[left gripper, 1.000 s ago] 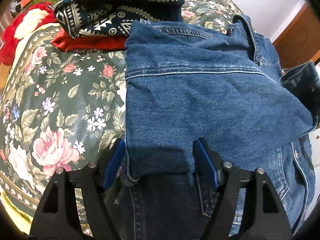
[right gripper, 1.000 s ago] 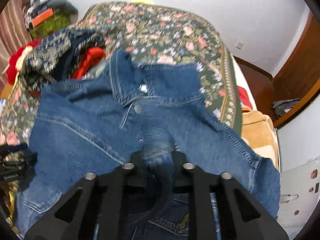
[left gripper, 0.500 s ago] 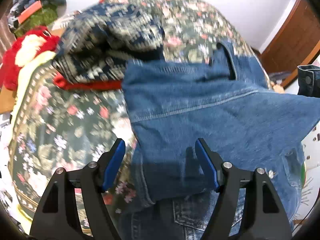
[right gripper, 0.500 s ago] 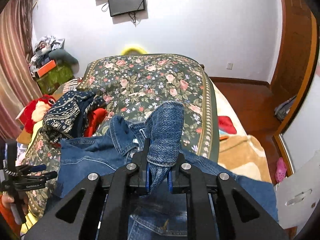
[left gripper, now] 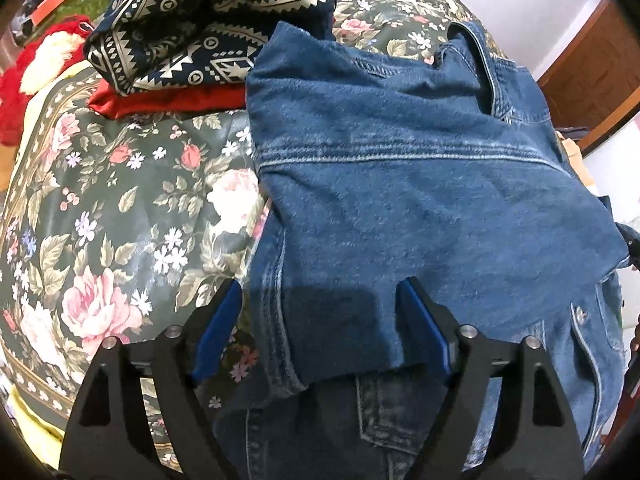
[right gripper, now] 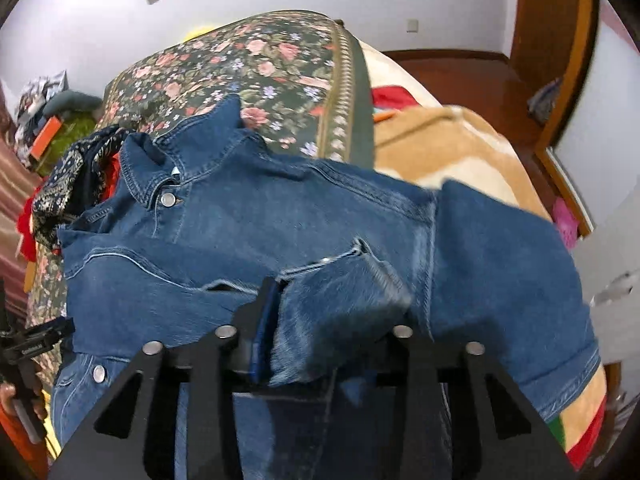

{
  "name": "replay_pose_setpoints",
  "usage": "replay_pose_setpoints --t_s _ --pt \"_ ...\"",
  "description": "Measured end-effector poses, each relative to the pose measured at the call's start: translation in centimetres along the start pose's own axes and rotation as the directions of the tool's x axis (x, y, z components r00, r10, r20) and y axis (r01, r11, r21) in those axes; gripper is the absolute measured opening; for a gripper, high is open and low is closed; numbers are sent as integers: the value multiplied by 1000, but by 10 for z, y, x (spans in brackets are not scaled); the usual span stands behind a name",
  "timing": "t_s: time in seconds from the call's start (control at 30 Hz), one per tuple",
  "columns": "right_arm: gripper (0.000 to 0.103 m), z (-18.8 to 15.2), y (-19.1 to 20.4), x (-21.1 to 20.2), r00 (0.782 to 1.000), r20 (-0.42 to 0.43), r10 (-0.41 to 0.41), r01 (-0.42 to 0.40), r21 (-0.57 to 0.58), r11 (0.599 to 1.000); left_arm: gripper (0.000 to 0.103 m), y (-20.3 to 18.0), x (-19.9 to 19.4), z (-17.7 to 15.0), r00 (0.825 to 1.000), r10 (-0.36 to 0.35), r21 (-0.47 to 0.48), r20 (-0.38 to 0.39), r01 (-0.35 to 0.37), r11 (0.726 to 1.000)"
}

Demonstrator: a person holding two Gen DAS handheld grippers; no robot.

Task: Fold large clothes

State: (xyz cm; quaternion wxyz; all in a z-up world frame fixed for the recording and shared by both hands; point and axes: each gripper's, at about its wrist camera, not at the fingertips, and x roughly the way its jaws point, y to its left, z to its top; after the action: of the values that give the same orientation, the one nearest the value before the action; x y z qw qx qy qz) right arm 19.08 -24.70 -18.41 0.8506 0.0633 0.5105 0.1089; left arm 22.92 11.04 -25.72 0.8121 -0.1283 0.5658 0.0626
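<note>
A blue denim jacket (left gripper: 400,200) lies on the floral bedspread (left gripper: 100,200) with one side folded over its front. My left gripper (left gripper: 320,332) hovers over the jacket's near left edge. Its jaws are opening wide, and the denim lies under and between the blue pads (left gripper: 218,332) without being pinched. In the right wrist view the jacket (right gripper: 280,220) shows its collar and buttons. My right gripper (right gripper: 328,308) is low over the jacket's front, jaws opening. The sleeve cuff (right gripper: 344,304) sits loosely between them and hides the right finger.
A navy patterned cloth (left gripper: 208,20) on a red cloth (left gripper: 160,98) is stacked beyond the jacket, and a red plush toy (left gripper: 24,80) lies at the far left. A tan blanket (right gripper: 460,148) covers the bed's right side. Beyond it are a wooden floor and door frame (right gripper: 560,60).
My right gripper has swung down with the sleeve from above the bed onto the jacket front, and its jaws have parted. The left jaws have widened a little.
</note>
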Motion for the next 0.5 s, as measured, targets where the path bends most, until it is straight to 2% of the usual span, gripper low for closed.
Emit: replay_pose_setpoints --t_s 0.1,0.17,0.27,0.33,0.5 --pt "49 -7 -11 -2 1000 -18 -10 10 4 1000 81 3 -3 -11 1000 9 -1 -2 -9 1000" --pt "50 -12 -16 -5 999 -21 -38 38 -2 999 81 3 -3 -16 1000 9 -8 -3 -9 1000" --pt "55 -16 -26 -8 999 -38 -24 24 18 1000 81 4 -7 -23 1000 7 -16 -6 -7 1000" --pt "55 -19 -32 -11 999 -42 -11 12 39 999 81 5 -10 -28 1000 7 -21 -8 -7 1000" --pt "55 -20 -44 -19 998 -52 -42 45 66 997 81 6 -18 -31 1000 25 -19 -18 -26 1000"
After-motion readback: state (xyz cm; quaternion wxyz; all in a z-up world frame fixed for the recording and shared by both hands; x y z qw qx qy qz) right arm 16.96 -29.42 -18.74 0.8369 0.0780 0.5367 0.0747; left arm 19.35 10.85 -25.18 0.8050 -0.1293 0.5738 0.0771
